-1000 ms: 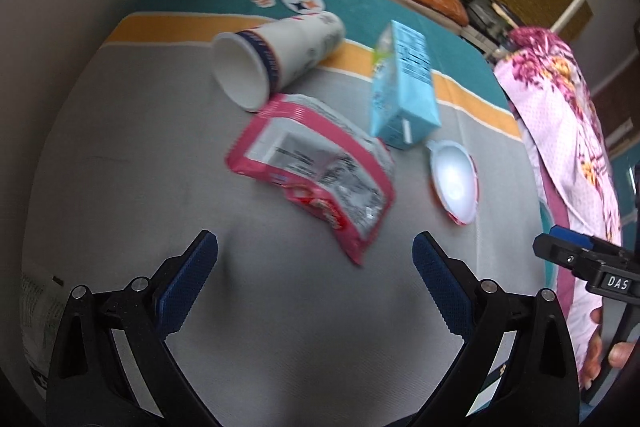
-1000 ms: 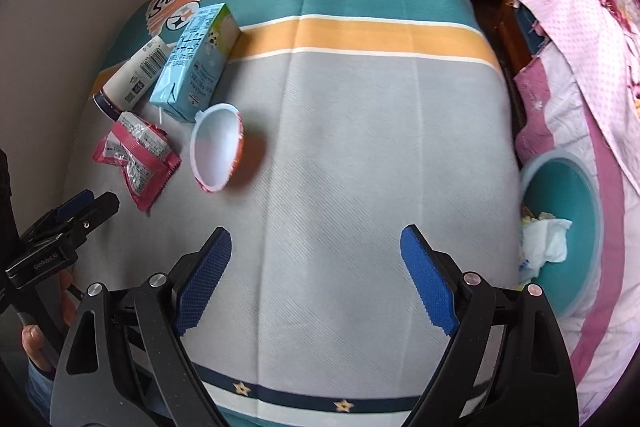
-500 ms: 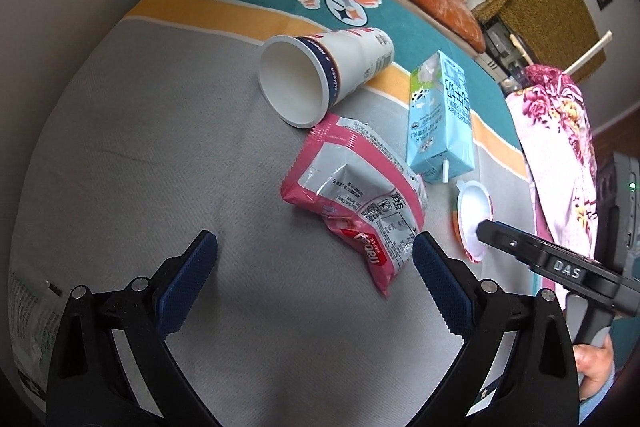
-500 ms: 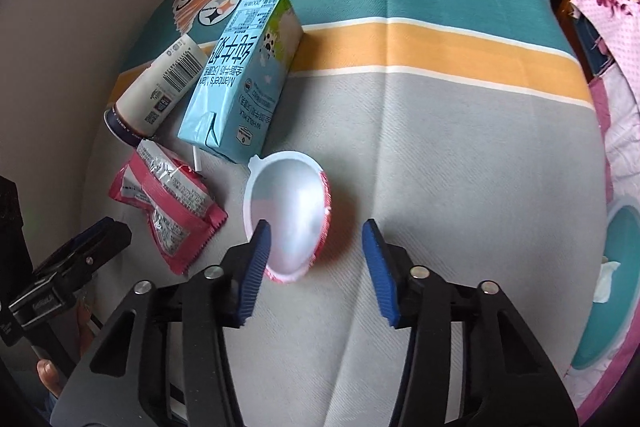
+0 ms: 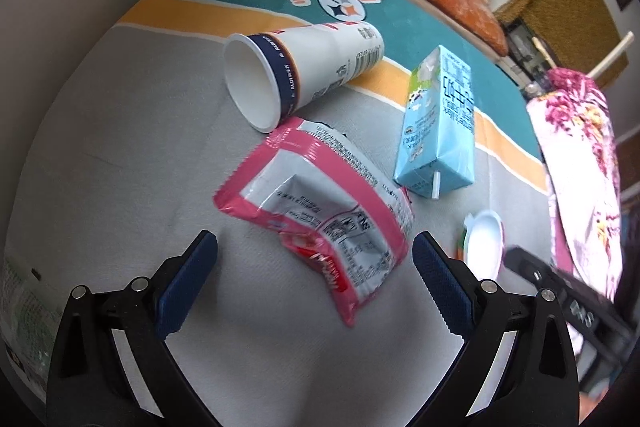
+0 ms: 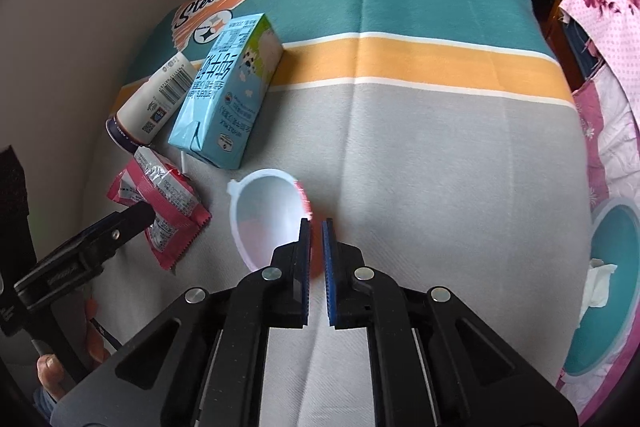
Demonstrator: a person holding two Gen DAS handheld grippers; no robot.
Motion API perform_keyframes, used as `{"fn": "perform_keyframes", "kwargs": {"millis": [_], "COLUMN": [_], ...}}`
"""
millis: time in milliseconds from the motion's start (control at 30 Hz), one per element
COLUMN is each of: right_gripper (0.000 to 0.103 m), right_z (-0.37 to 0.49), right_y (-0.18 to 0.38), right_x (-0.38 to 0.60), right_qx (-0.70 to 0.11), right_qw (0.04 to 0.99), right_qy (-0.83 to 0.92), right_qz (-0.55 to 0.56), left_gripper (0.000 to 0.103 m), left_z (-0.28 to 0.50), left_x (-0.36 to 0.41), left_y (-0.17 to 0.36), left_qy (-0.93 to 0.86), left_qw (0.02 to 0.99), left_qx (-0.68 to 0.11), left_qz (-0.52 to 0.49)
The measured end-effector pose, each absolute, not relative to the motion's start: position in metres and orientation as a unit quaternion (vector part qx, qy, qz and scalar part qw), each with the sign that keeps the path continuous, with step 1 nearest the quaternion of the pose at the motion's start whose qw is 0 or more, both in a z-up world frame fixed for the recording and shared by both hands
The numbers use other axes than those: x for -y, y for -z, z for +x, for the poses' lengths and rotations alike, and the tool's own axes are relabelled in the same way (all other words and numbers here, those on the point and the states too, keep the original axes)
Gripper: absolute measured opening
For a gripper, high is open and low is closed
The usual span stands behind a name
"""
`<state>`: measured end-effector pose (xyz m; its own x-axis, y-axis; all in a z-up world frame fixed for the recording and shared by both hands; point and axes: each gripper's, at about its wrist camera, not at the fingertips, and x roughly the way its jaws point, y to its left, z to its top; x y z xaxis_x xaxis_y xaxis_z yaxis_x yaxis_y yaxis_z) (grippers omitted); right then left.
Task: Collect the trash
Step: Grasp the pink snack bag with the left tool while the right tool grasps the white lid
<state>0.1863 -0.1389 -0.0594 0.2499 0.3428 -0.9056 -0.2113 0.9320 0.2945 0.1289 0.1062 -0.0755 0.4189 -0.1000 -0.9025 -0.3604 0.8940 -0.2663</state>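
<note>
Lying on its side on the blanket (image 6: 420, 147), the small white tub (image 6: 266, 215) had its rim pinched between the right gripper (image 6: 316, 231) jaws; the left gripper (image 5: 316, 267) gaped wide, framing the pink wrapper (image 5: 320, 207) just ahead.

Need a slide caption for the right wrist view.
Right claw shut on small cup's rim; milk carton and pink wrapper await.

left gripper (image 5: 314, 265): jaws wide apart | right gripper (image 6: 316, 239): jaws nearly closed
</note>
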Motion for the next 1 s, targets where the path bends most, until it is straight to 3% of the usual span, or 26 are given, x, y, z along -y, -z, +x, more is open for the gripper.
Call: {"fn": "perform_keyframes", "kwargs": {"millis": [533,633,767,833,1000], "right_gripper": [0.006,0.010,0.015,0.028,0.029], "right_z": [0.181,0.183,0.186,0.188,0.194], "right_y": [0.066,0.062,0.057,0.058,0.068], "right_x": [0.163,0.159,0.152,0.147,0.126], "right_qx": [-0.586,-0.583,-0.578,-0.579,-0.587], "right_qw": [0.784,0.784,0.787,0.786,0.781], "right_qy": [-0.184,-0.190,-0.195,-0.196,-0.201], "right_qz": [0.090,0.097,0.098,0.095,0.075], "left_gripper": [0.098,0.087,0.057,0.056,0.057], "left_z": [0.139,0.134,0.126,0.123,0.122], "left_x": [-0.090,-0.099,-0.107,-0.110,-0.113], "left_y": [0.087,0.085,0.081,0.081,0.081], "left_qy": [-0.126,-0.122,-0.114,-0.105,-0.094], "left_qw": [0.818,0.821,0.825,0.825,0.827], "left_qx": [-0.531,-0.528,-0.528,-0.528,-0.528], "left_qz": [-0.183,-0.178,-0.166,-0.169,-0.167]}}
